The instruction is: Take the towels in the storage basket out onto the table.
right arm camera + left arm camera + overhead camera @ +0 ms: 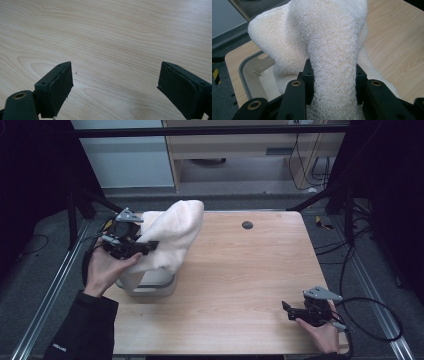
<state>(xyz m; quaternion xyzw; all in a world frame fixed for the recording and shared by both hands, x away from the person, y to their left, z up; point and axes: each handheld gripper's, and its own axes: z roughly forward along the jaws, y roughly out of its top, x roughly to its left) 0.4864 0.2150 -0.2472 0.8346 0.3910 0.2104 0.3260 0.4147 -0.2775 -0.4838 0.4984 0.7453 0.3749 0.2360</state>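
left hand-held gripper (150, 245) is pinching a bunched fold of the white towel (332, 50), lifted above the pale bin (150, 287) near the counter's left edge. the towel's lower end hangs into or against the bin; which cannot be confirmed. right hand-held gripper (115, 87) rests with jaws spread, holding nothing, near the counter's (240, 280) front right corner. risk: the grip takes only a narrow fold, so the loose weight could pull it free, and the trailing end could drag or tip the bin.
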